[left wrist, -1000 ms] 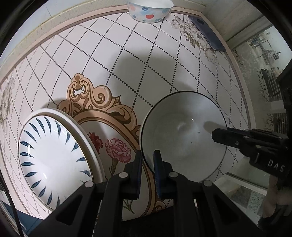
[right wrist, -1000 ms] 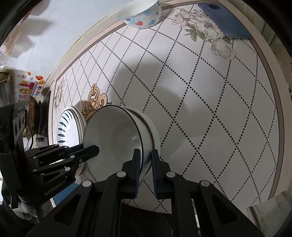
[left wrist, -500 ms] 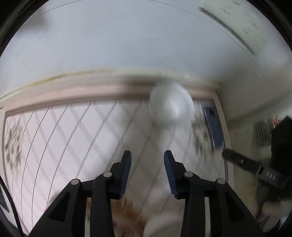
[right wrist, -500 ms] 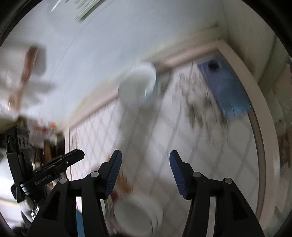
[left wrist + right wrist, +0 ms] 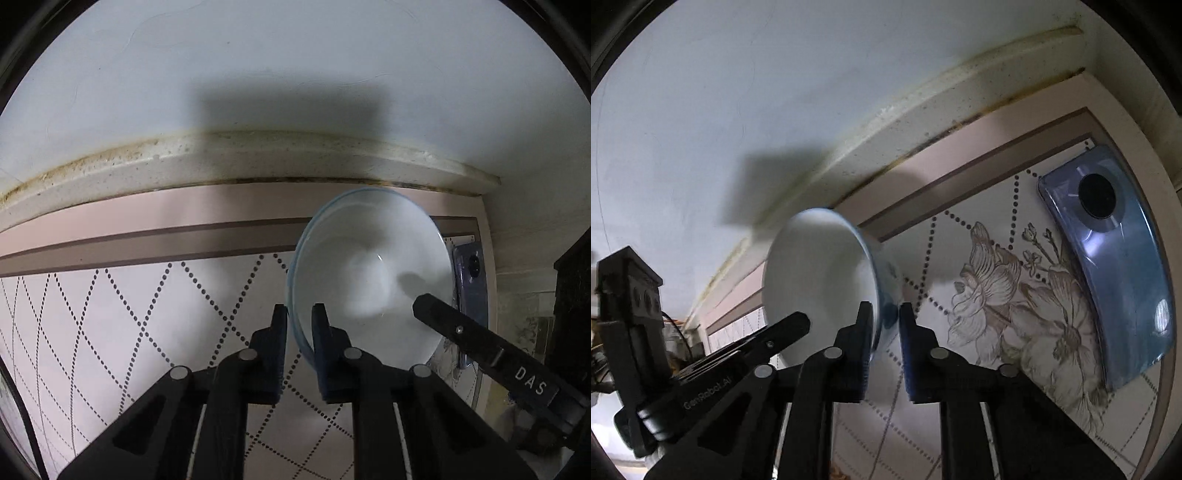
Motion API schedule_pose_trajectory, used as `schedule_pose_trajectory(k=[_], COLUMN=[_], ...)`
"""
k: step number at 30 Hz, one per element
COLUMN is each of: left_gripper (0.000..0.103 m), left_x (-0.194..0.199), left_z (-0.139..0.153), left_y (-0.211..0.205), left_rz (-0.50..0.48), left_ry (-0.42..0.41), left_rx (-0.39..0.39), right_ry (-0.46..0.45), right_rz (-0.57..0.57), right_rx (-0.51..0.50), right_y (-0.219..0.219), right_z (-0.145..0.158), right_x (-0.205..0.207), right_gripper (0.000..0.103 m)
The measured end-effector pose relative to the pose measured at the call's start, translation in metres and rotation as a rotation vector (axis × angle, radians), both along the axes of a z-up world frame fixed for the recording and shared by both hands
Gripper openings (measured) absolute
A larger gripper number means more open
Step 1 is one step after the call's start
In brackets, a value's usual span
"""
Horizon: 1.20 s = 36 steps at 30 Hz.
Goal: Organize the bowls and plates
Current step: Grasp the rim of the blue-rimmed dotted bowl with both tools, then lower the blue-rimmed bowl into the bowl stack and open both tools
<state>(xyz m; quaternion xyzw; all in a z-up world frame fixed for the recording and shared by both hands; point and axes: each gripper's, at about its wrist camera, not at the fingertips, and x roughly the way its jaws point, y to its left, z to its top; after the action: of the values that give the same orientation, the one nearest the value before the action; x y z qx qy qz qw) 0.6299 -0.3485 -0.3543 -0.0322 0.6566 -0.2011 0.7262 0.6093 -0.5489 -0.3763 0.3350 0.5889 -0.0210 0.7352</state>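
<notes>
Pinching the same white bowl [image 5: 369,273] from both sides: left gripper [image 5: 299,325] jaws clamp the bowl's near-left rim, right gripper [image 5: 884,321] jaws clamp its opposite rim, one finger inside and one outside in each case. Bowl sits tilted near the back edge of the bench [image 5: 110,314], just short of the stained backsplash ledge [image 5: 221,155], with its blue-patterned outer wall visible from the right wrist view. Blue phone [image 5: 1115,266] lies flat on the bench just to the right of the bowl, not touching it.
</notes>
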Motion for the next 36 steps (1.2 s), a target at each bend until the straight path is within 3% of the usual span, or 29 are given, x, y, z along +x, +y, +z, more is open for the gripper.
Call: schedule_pose_trajectory(k=[8,15,29,36], left_gripper=[0.011,0.011,0.012,0.012], left_x=[-0.025,-0.059,-0.187,-0.248], left_z=[0.013,0.046,0.113,0.119], left_y=[0.001,0.021,0.07,0.085], left_rz=[-0.019,-0.051,-0.093,-0.124], left_ry=[-0.052,-0.097,-0.143,-0.129], left_rx=[0.02,0.008,-0.049,-0.048], right_ry=[-0.011,-0.034,-0.102,-0.096], right_rz=[0.067,0.091,0.155,0.169], right_rx=[-0.097,-0.098,-0.109,-0.1], right_y=[0.021,0.042,0.083,0.092], right_z=[0.007,0.03,0.116,0.142], right_x=[0.005,-0.03,-0.162,-0.24], right_gripper=[0.013,0.013,0.014,0.014])
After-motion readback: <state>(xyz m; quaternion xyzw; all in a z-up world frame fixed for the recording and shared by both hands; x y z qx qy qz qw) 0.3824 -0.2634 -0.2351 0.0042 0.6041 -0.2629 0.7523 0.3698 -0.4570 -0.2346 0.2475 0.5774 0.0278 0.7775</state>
